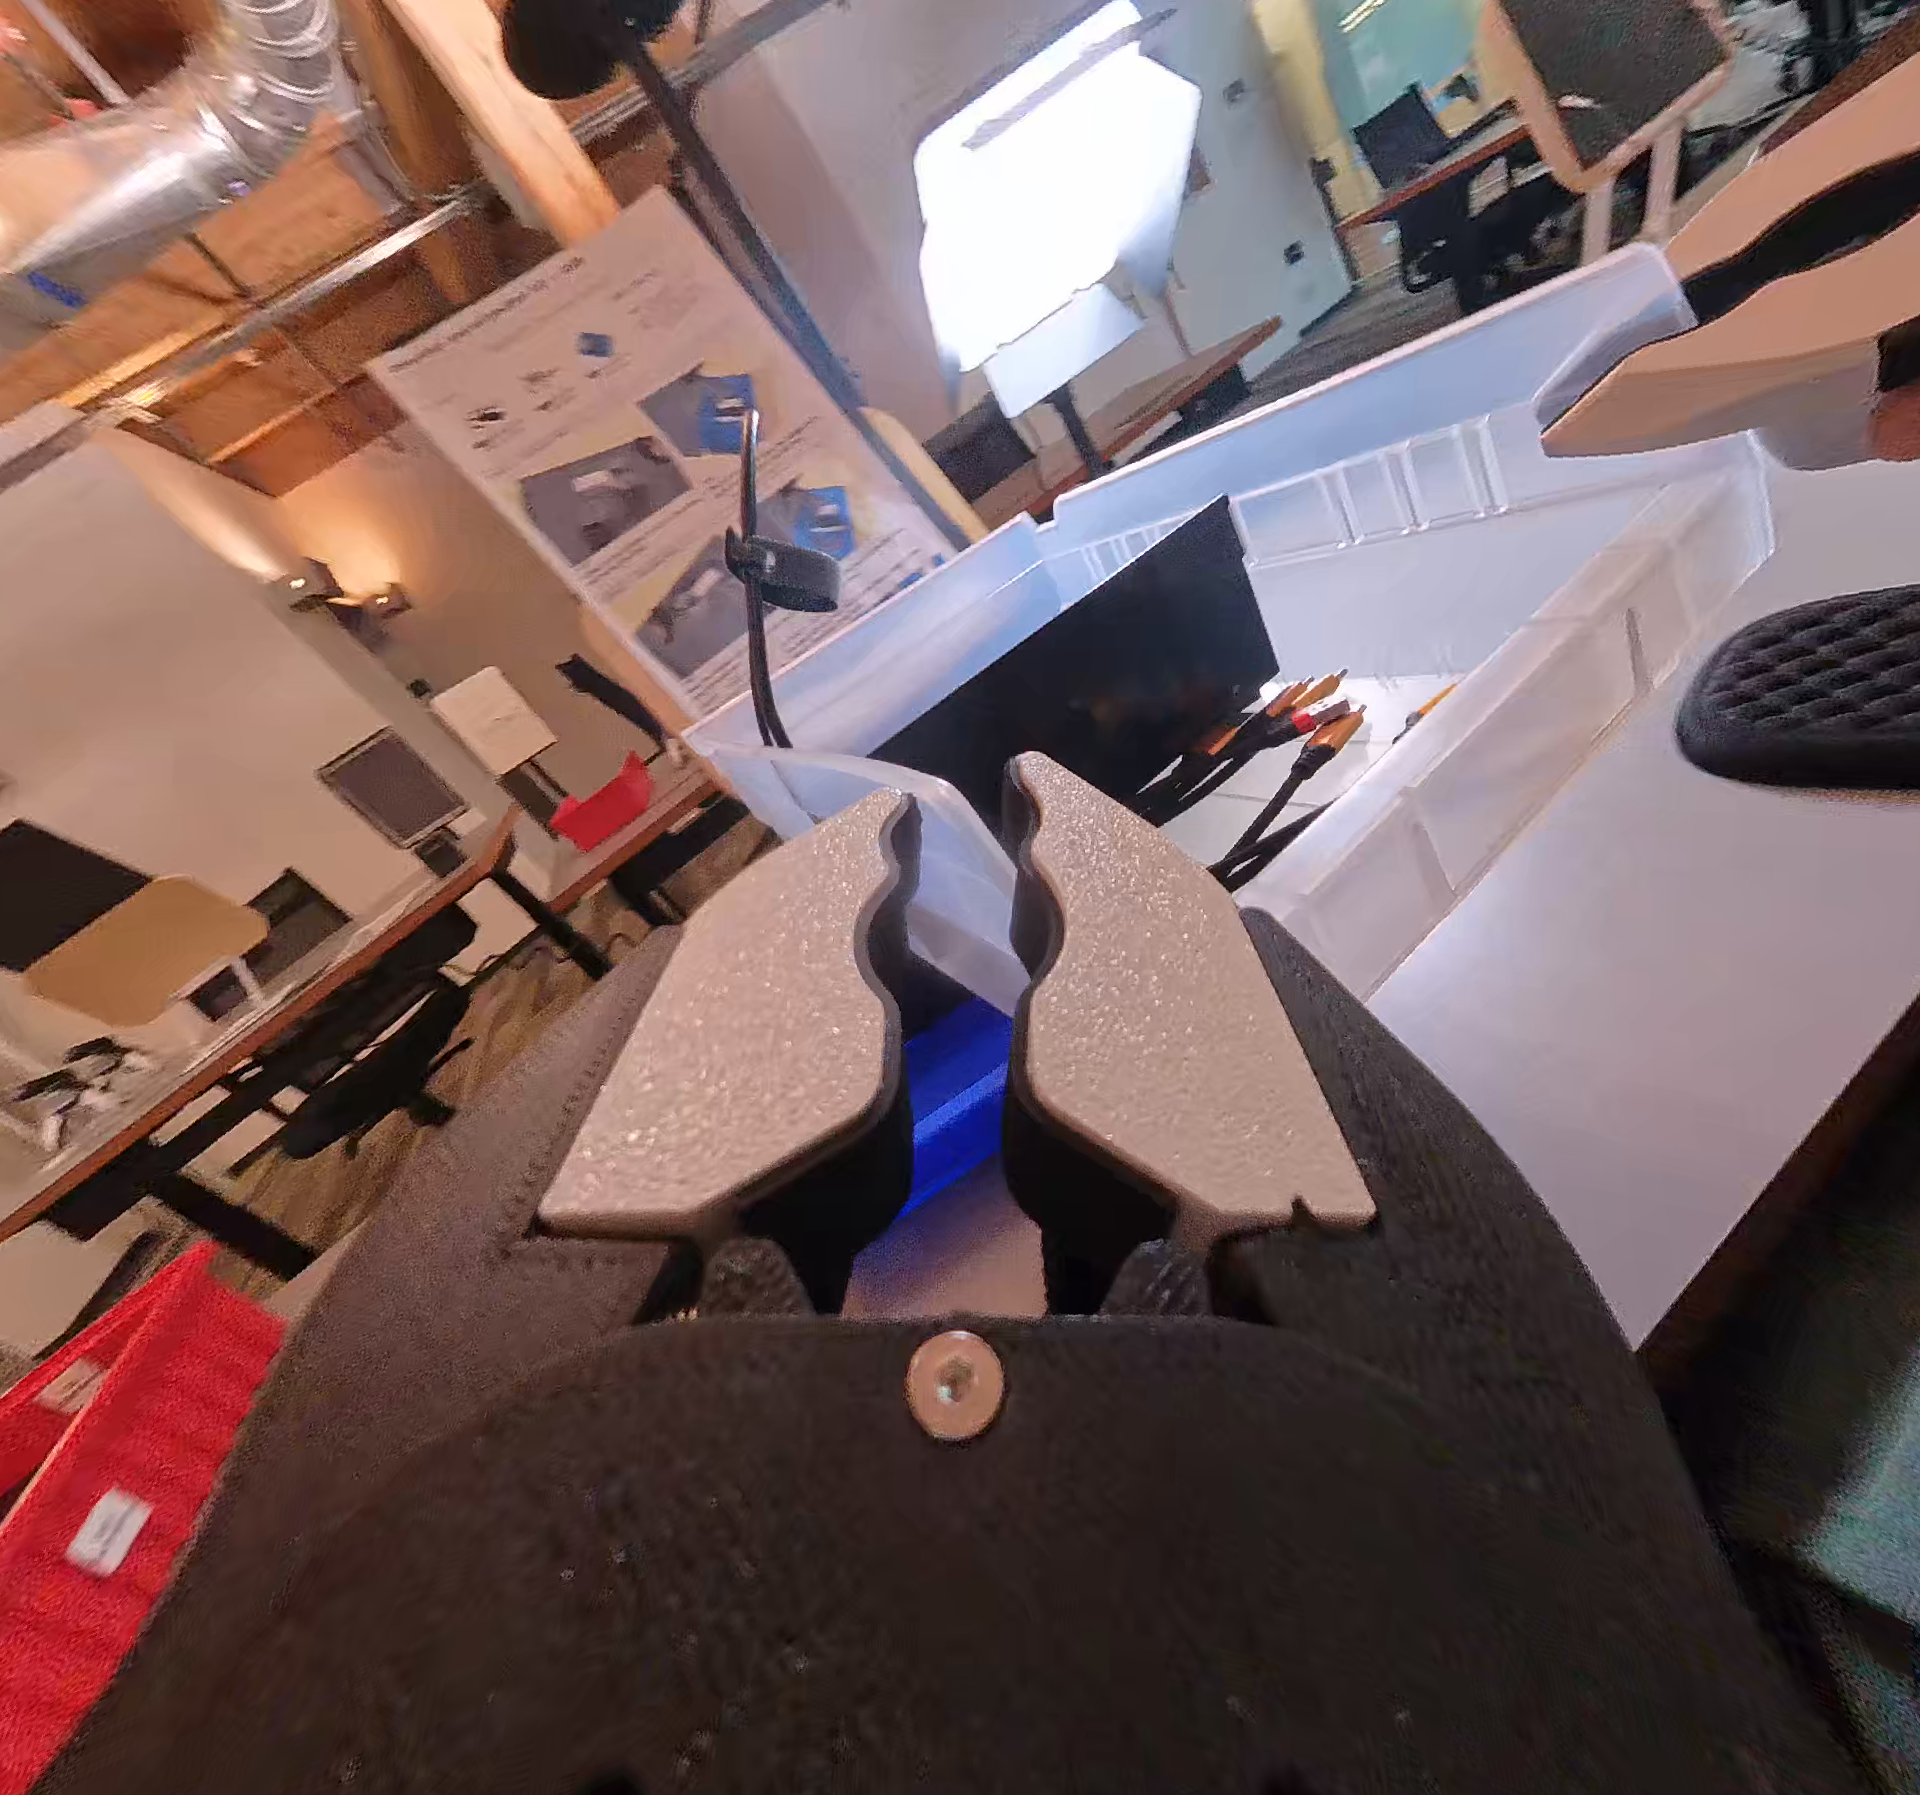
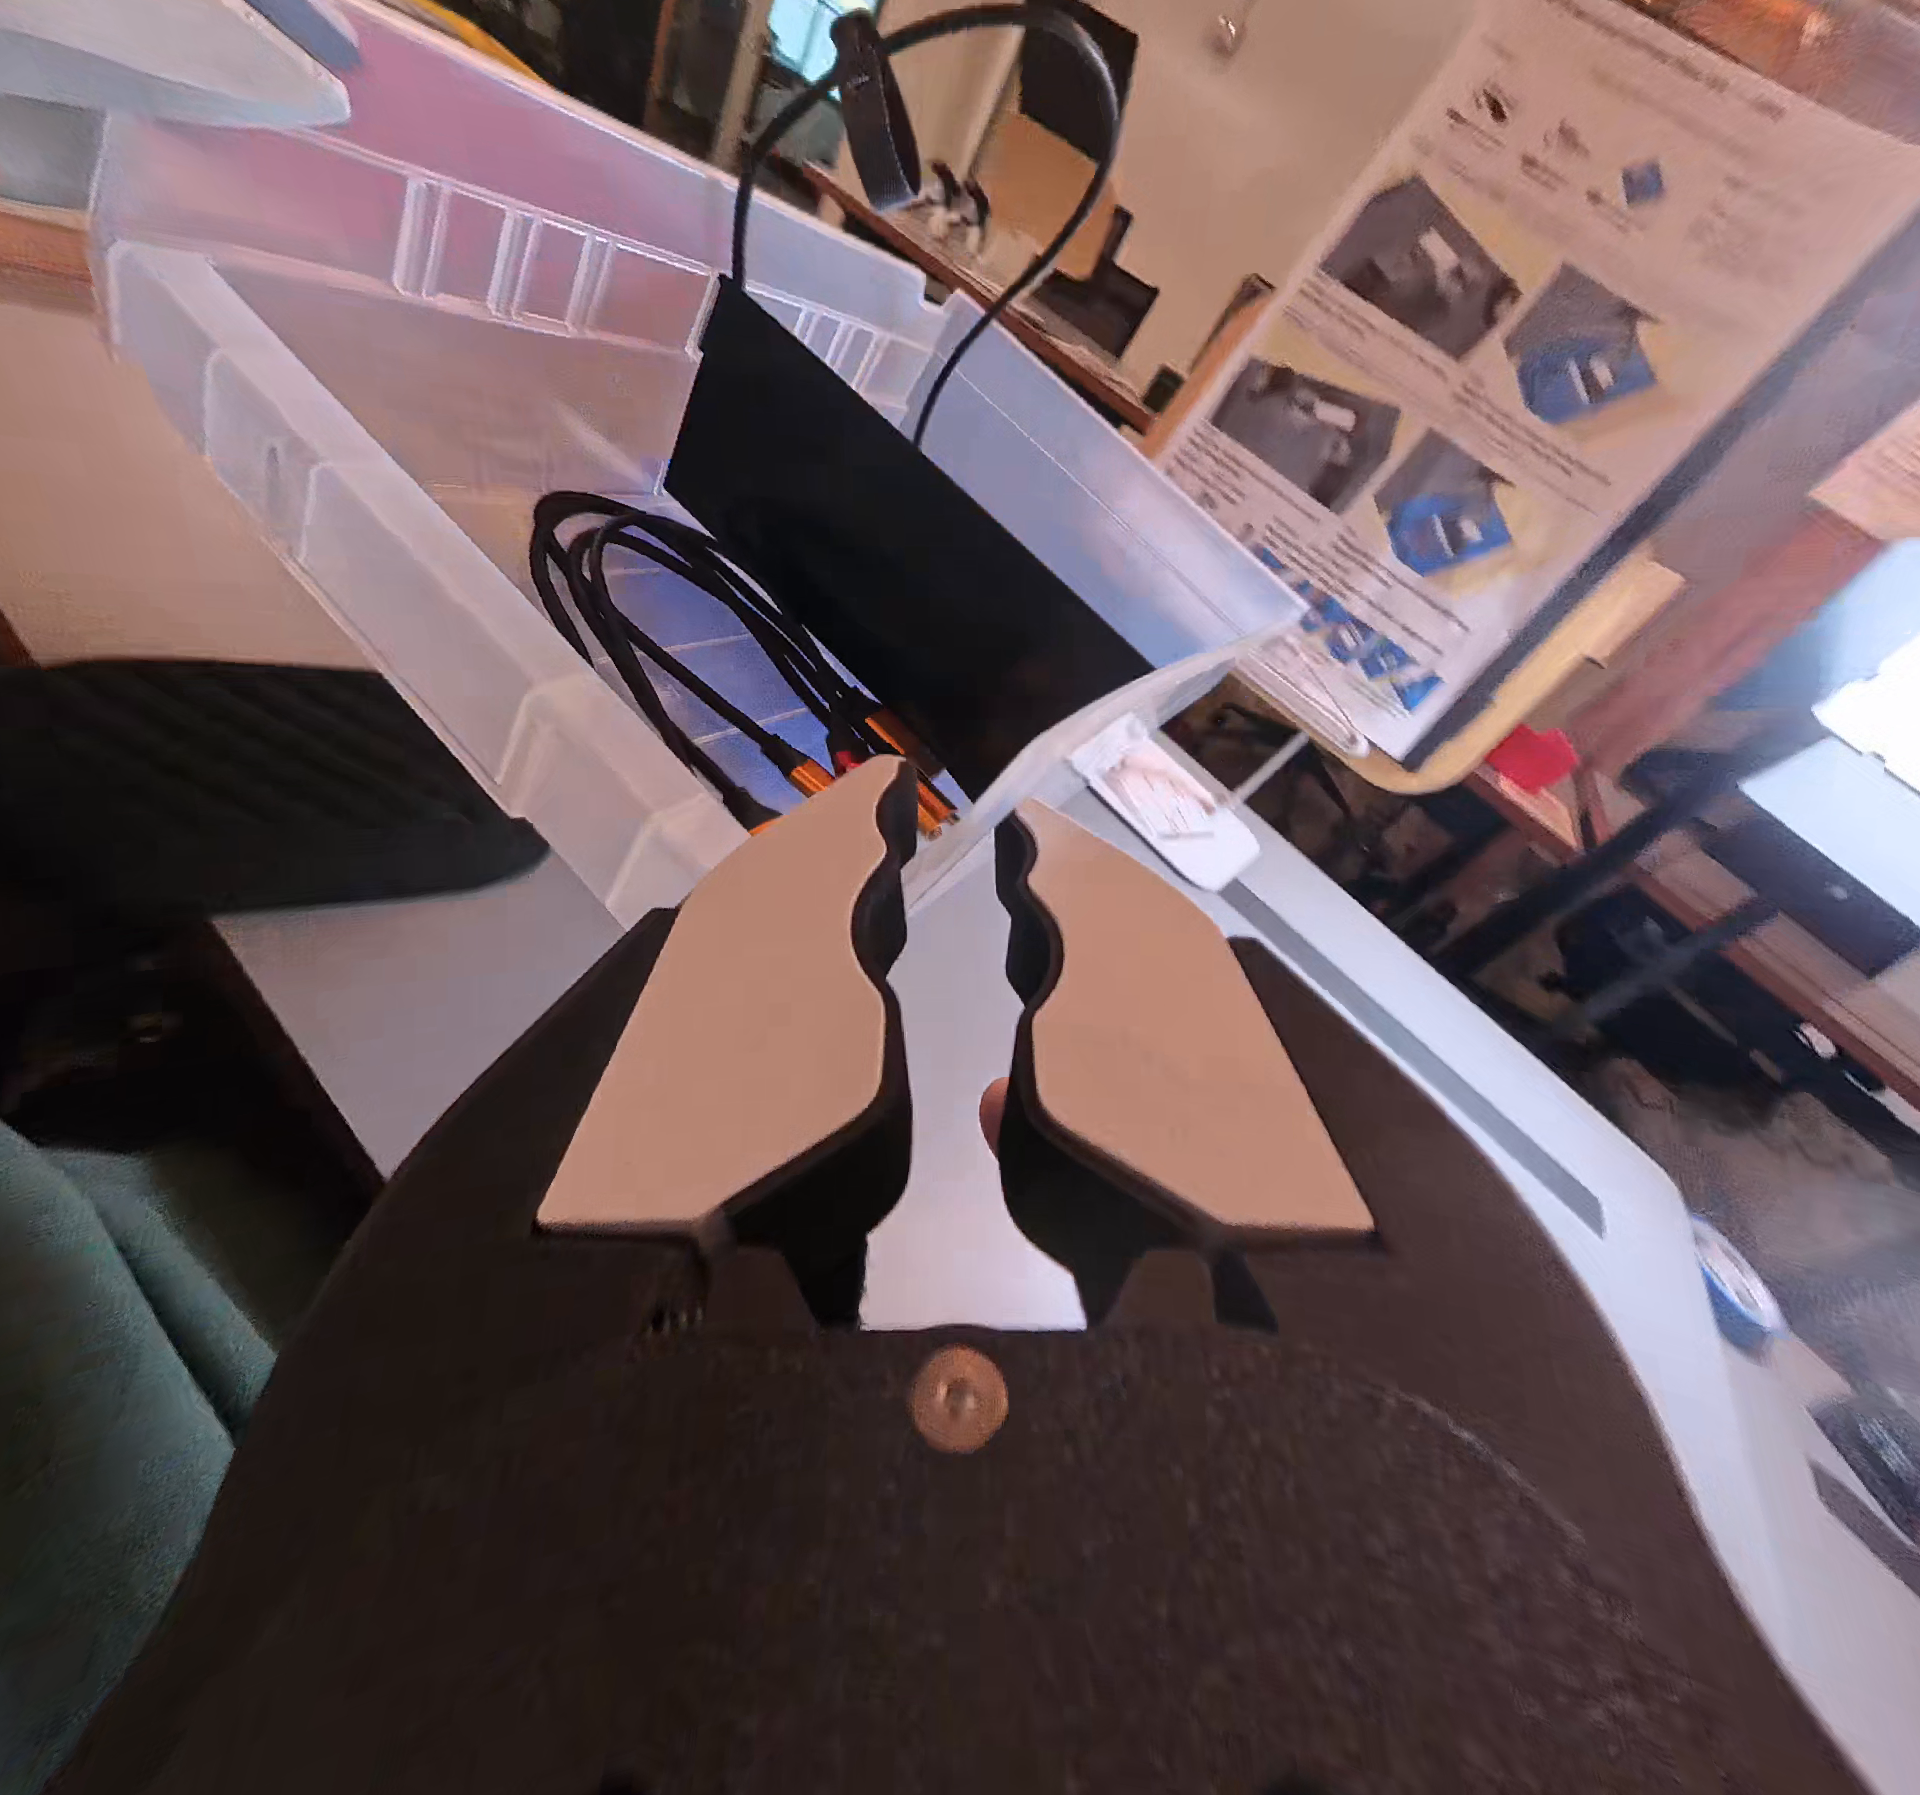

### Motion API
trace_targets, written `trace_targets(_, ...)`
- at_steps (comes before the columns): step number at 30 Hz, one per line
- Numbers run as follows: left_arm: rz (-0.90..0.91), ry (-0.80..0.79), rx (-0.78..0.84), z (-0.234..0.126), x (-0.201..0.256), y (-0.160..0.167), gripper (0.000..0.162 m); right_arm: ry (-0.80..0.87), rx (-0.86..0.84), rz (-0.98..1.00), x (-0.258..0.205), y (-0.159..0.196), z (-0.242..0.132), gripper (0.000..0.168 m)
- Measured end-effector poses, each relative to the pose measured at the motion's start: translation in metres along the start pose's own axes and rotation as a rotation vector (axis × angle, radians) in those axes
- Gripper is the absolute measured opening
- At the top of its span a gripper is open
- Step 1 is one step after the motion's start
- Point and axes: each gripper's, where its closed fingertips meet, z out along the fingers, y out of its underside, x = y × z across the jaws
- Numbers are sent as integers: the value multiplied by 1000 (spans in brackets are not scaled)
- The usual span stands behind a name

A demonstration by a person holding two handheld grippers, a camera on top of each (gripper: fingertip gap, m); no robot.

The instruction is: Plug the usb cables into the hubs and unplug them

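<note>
A black hub box stands inside a clear plastic bin on a white table. Several black USB cables with orange plugs lie loose on the bin floor beside the hub. A black cable with a strap rises from behind the hub. My left gripper is open by a narrow gap and empty, just short of the bin's near corner. The right wrist view shows the hub, the bin and the cable plugs. My right gripper is slightly open and empty at the bin's near rim.
The white table runs under both grippers. A black mesh pad lies beside the bin. A poster board stands behind it. A blue tape roll sits near the table edge. A blue object lies under my left fingers. The grippers' ends are close to 20 centimetres from one another.
</note>
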Motion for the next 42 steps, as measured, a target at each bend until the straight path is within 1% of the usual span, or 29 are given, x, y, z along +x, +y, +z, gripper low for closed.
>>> trace_targets(2, 19, -67, -10, -26, -23, 4, 16, -45, 25, -28, -19, -18, 22, 14)
trace_targets(5, 33, -161, -36, -68, -60, 14, 16, -158, 82, -36, -56, -46, 59, 13)
trace_targets(9, 47, -294, -119, -123, -104, 39, 16, -312, 148, -41, -116, -75, 113, 14)
trace_targets(11, 38, -353, -169, -149, -121, 56, 16, -385, 174, -39, -148, -83, 139, 14)
trace_targets(14, 3, -401, -257, -172, -138, 93, 16, -480, 167, -22, -189, -79, 176, 14)
trace_targets(16, -21, -413, -325, -177, -143, 121, 16, -533, 140, -2, -209, -67, 196, 14)
trace_targets(19, -82, -403, -391, -175, -145, 157, 16, -594, 92, 41, -227, -44, 219, 14)
trace_targets(21, -107, -406, -432, -170, -148, 179, 16, -594, 87, 63, -231, -34, 233, 15)
trace_targets(24, -130, -443, -471, -157, -155, 206, 16, -632, -14, 42, -237, -12, 252, 20)
trace_targets(26, -150, -451, -533, -149, -159, 229, 16, -660, -59, 24, -235, 1, 256, 28)
trace_targets(29, -216, -430, -575, -132, -158, 259, 15, -674, -70, 1, -220, 7, 251, 47)
trace_targets(31, -235, -396, -671, -126, -153, 285, 15, -710, -93, 55, -208, 8, 247, 52)
trace_targets(32, -231, -379, -735, -125, -152, 298, 18, -717, -102, 80, -201, 8, 248, 52)
trace_targets(33, -215, -361, -751, -124, -152, 301, 22, -710, -115, 95, -192, 9, 251, 52)
trace_targets(34, -211, -350, -737, -126, -154, 295, 20, -684, -138, 92, -181, 12, 257, 51)
trace_targets(36, -199, -379, -664, -138, -167, 265, 21, -619, -212, 37, -160, 20, 271, 51)
trace_targets(37, -185, -364, -609, -141, -168, 245, 24, -590, -258, -5, -152, 25, 279, 51)
trace_targets(38, -166, -307, -551, -138, -162, 225, 24, -570, -310, -53, -149, 30, 288, 51)
trace_targets(40, -123, -147, -468, -118, -136, 195, 27, -572, -457, -148, -154, 48, 302, 56)
trace_targets(41, -96, -51, -465, -104, -118, 190, 31, -595, -535, -178, -162, 60, 308, 59)
trace_targets(42, -76, 53, -491, -88, -98, 193, 35, -607, -597, -200, -170, 71, 314, 60)
